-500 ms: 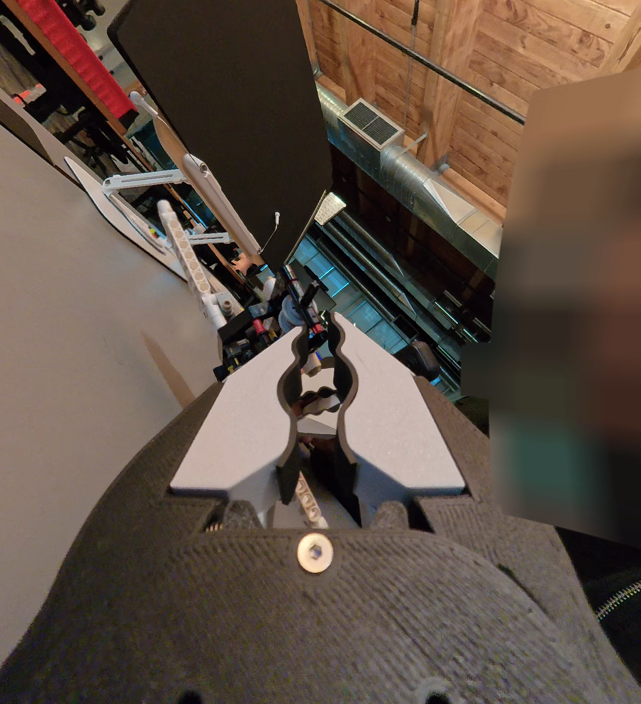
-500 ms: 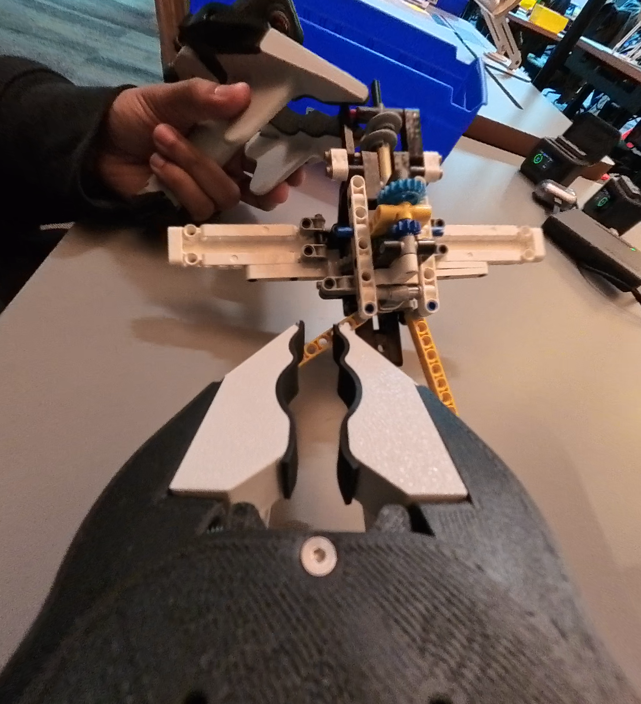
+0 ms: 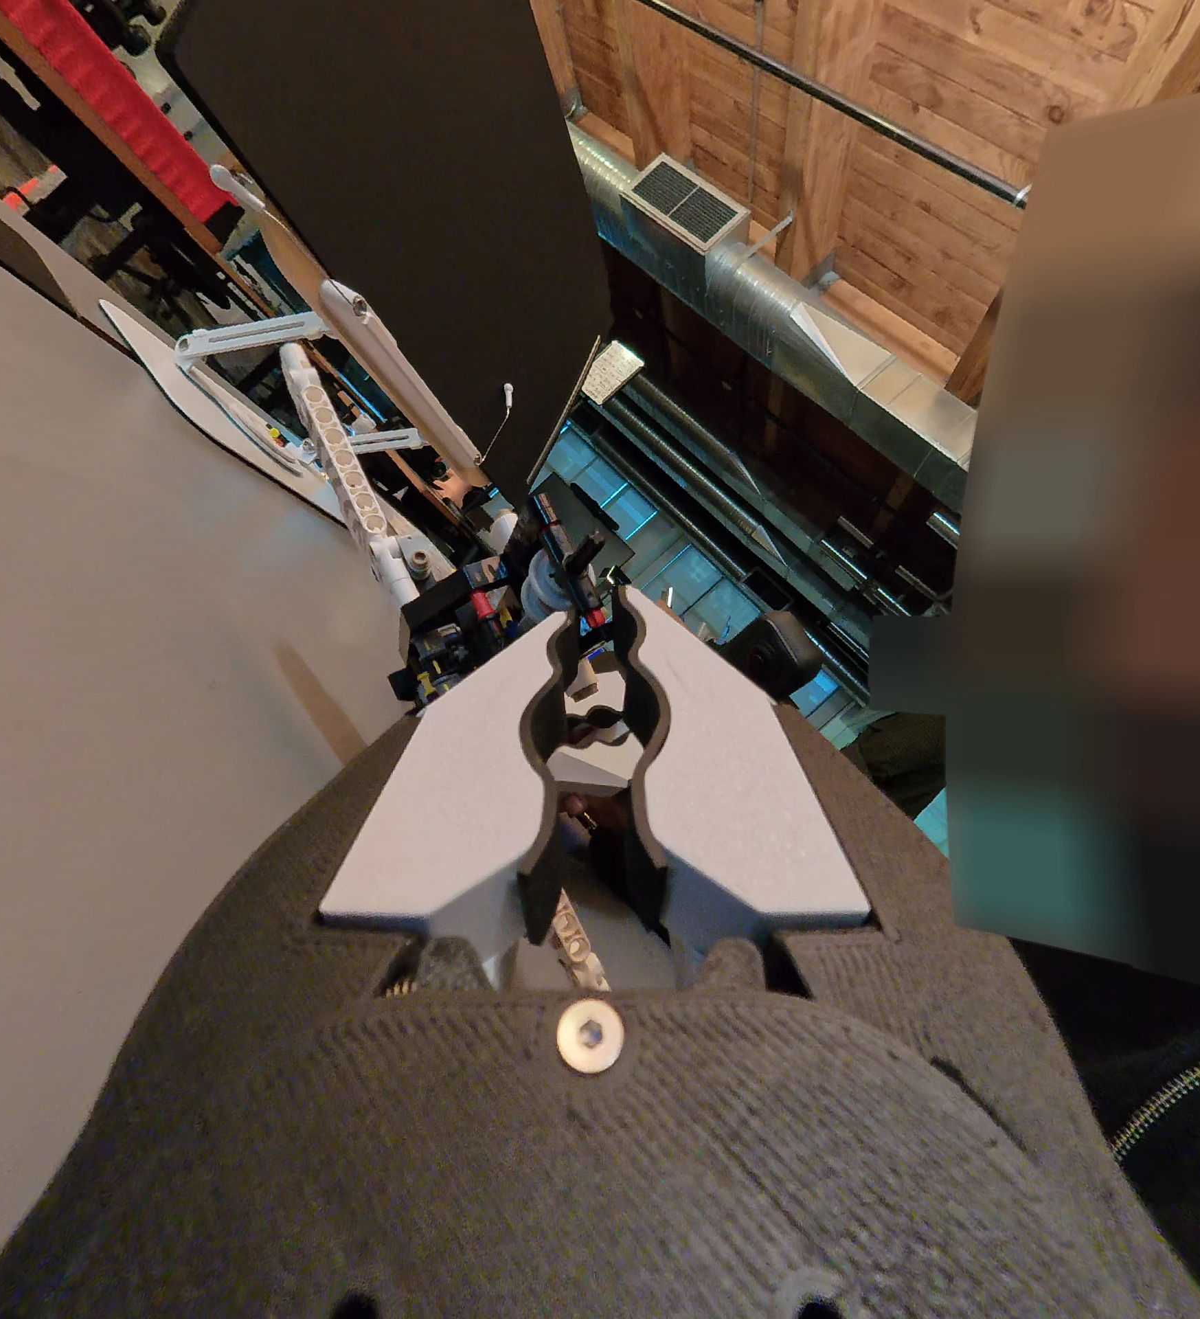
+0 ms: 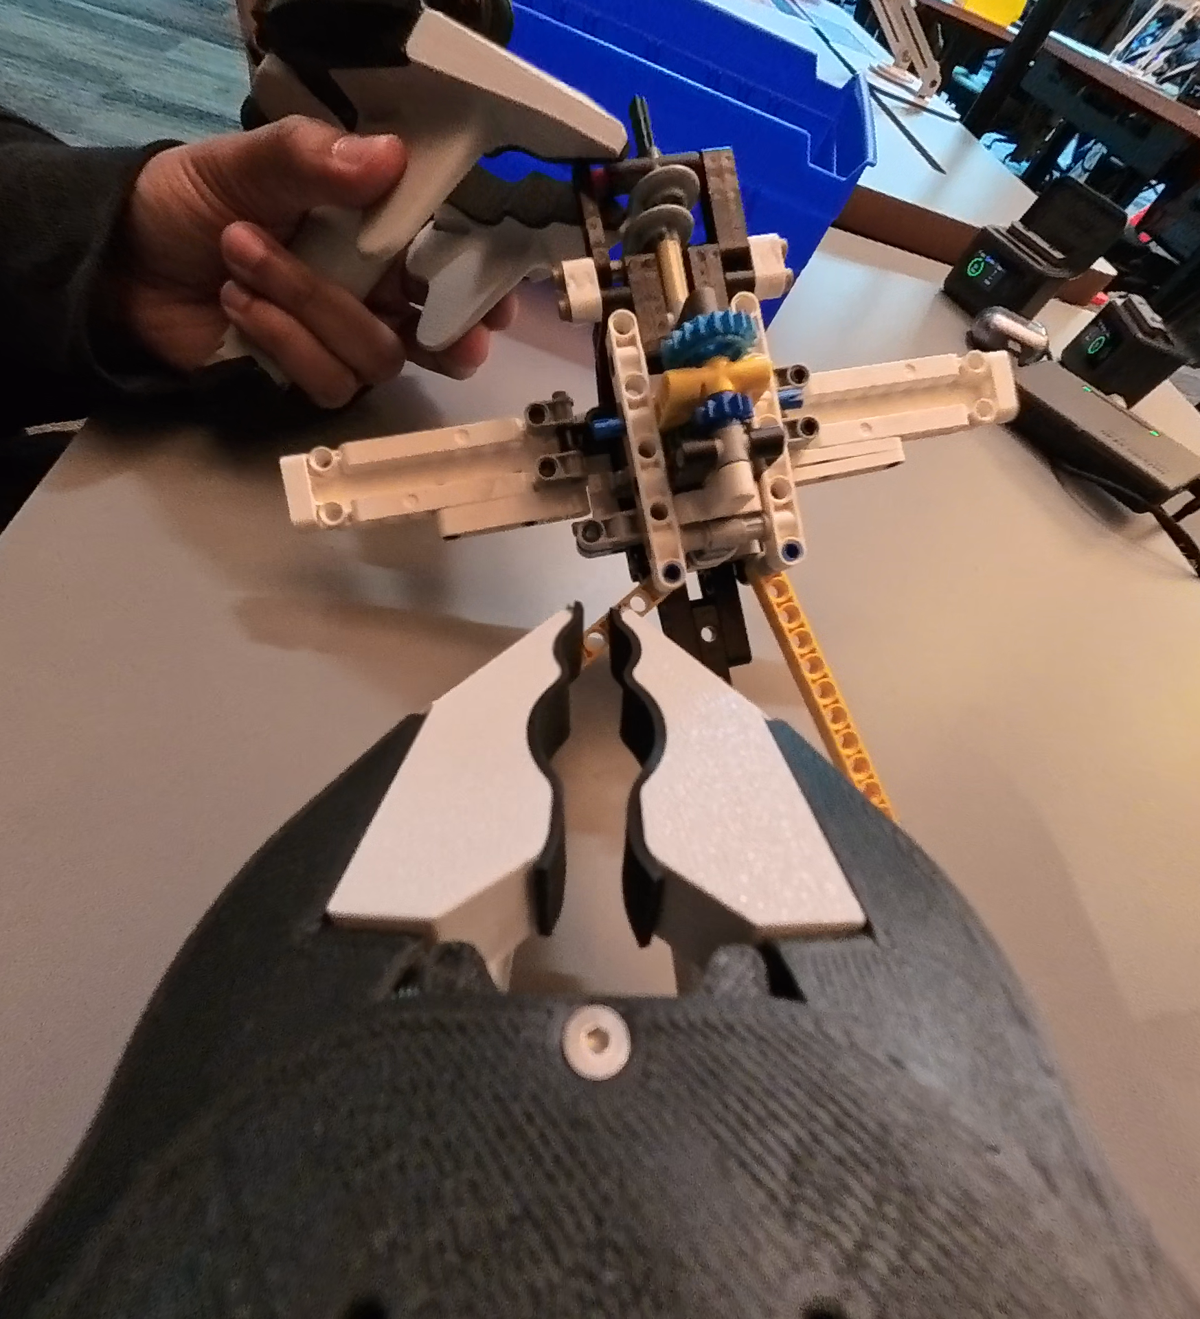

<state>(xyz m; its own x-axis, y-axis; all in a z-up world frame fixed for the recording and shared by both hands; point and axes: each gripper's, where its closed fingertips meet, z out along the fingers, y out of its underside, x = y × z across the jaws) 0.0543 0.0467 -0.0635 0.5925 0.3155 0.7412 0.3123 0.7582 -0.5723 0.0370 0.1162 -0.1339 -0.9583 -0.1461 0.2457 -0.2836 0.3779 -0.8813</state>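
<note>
The left hand-held gripper [image 4: 604,168] is clamped on the dark upper frame of a toy-brick model [image 4: 682,428], which stands tilted above the grey desk [image 4: 154,678] with two yellow beams trailing to it. The right hand-held gripper [image 4: 593,628] is nearly closed with the end of the left yellow beam [image 4: 600,637] between its fingertips; firm pad contact cannot be confirmed. Risk assessed: a pull or twist between the two could unseat the beam or split the model, since pinned joints part under side load.
</note>
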